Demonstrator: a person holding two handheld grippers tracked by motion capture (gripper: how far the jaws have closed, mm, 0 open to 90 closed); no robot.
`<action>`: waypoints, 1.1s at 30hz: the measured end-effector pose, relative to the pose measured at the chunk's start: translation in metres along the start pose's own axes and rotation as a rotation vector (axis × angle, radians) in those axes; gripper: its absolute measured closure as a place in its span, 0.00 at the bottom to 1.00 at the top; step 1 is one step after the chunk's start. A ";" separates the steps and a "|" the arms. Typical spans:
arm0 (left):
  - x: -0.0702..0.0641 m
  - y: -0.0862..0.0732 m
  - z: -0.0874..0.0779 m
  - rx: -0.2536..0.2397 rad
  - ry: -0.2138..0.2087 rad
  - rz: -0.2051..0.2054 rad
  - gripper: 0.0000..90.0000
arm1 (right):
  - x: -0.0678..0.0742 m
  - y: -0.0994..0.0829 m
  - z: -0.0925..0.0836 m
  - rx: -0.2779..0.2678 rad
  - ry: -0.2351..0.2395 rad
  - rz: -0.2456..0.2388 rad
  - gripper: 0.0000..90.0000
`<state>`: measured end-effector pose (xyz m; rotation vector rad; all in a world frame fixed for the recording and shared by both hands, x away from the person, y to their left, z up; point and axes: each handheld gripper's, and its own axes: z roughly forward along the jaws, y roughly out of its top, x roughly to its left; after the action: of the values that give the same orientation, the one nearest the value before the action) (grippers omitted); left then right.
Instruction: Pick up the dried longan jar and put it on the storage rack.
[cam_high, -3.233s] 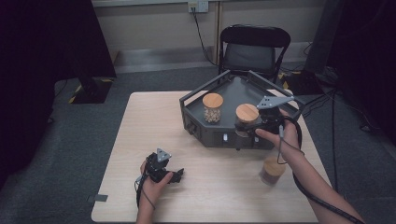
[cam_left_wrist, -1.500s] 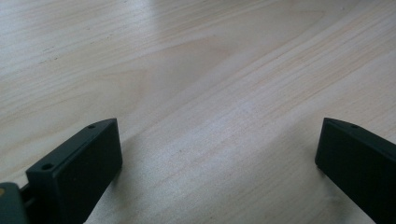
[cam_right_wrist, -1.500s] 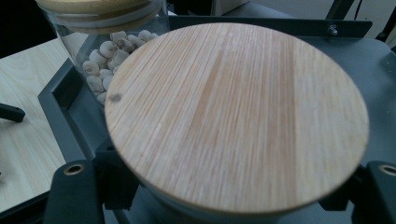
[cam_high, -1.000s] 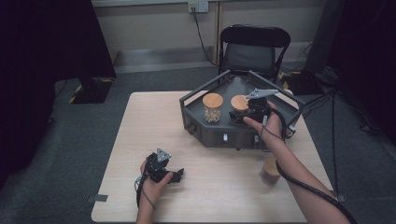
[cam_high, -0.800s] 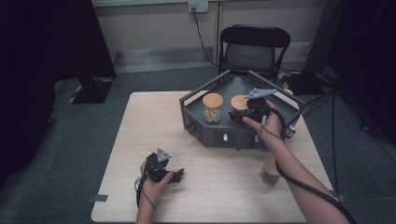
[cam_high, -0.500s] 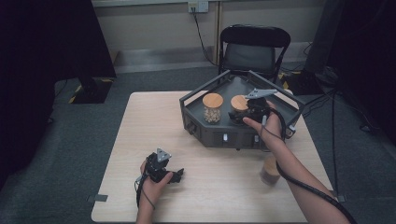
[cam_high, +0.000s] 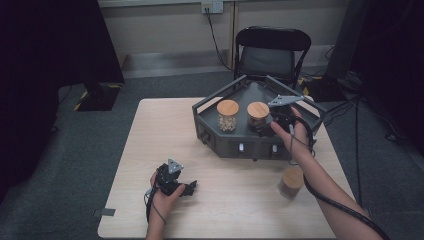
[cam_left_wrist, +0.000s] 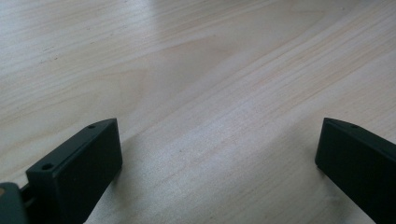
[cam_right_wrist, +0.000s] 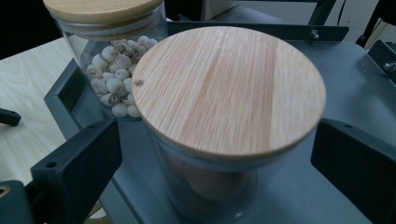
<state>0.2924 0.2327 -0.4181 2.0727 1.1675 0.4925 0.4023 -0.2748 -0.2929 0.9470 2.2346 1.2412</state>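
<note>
Both tongs, left (cam_high: 189, 188) and right (cam_high: 263, 128), wide open over pale wooden table (cam_high: 150, 150), grey carpet (cam_high: 90, 150), black chair (cam_high: 272, 50) behind.

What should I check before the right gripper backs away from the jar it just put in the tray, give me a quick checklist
1. Right gripper released: ok, jaws have just been opening and stand apart from the jar between them.
2. Jar upright on the tray floor: ok.
3. Wooden lid seated on the jar: ok, it sits flat.
4. Gap to the neighbouring jar of pale beans: cannot tell, the two overlap in the right gripper view.
5. Third jar on the table, near the right forearm: not ok, pull back carefully.
6. Left gripper out of the way: ok, open, resting on the table.
</note>
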 end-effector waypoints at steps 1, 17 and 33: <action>0.000 0.000 0.000 0.000 0.000 0.000 0.00 | 0.001 0.000 -0.002 -0.002 -0.004 0.004 0.01; 0.000 0.000 0.000 0.000 0.000 0.000 0.00 | 0.008 -0.005 -0.042 -0.047 -0.006 0.007 0.02; 0.000 0.000 0.000 0.000 0.000 0.000 0.00 | 0.016 -0.023 -0.060 -0.063 0.043 -0.021 0.02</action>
<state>0.2924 0.2327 -0.4181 2.0723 1.1676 0.4925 0.3448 -0.3065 -0.2818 0.8785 2.2183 1.3261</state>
